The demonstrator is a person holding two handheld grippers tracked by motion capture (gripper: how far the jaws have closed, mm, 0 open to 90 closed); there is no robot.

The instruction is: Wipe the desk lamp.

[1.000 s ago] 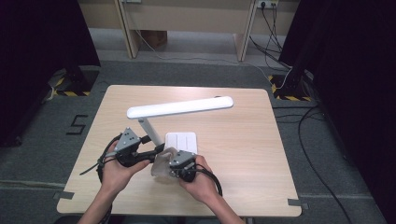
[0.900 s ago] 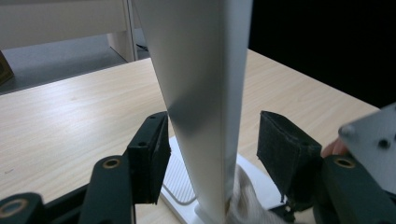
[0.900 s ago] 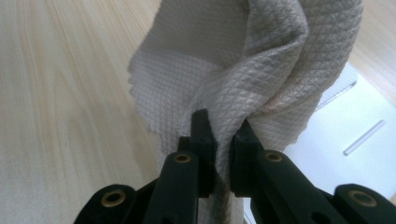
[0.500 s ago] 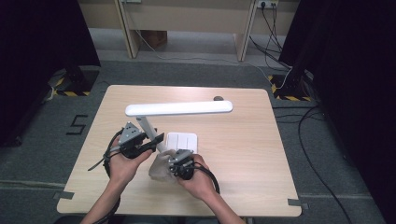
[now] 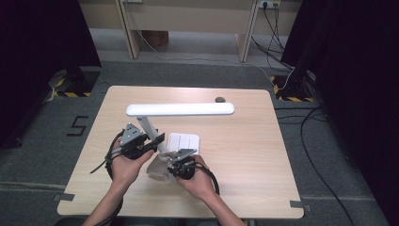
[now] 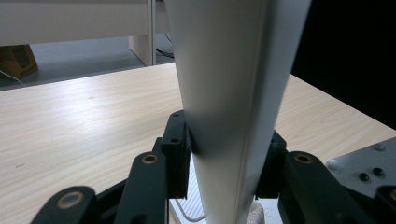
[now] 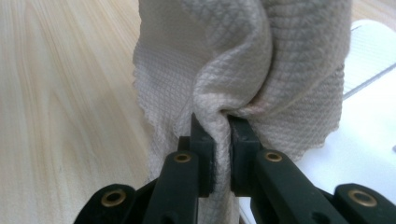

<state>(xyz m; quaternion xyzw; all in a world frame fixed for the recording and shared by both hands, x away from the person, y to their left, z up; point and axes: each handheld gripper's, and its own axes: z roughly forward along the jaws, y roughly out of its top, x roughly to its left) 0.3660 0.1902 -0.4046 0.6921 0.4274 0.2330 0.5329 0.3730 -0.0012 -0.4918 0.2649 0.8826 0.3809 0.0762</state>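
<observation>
Two grippers work a pale wooden table (image 5: pixel 244 155) on grey carpet: left gripper (image 6: pixel 224 154), jaws just closed, clamps the lamp's stem (image 6: pixel 229 93); right gripper (image 7: pixel 219 135) pinches a white cloth (image 7: pixel 224 56) beside the lamp's base (image 5: pixel 184 141), weave visible close-up.

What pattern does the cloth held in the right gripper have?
The off-white cloth has a fine diamond-grid waffle weave, clearest in the right gripper view.

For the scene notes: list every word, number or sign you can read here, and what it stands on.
"5": dark figure marked on the grey floor, left of the table.
No readable text on the lamp, its base or the cloth.
</observation>
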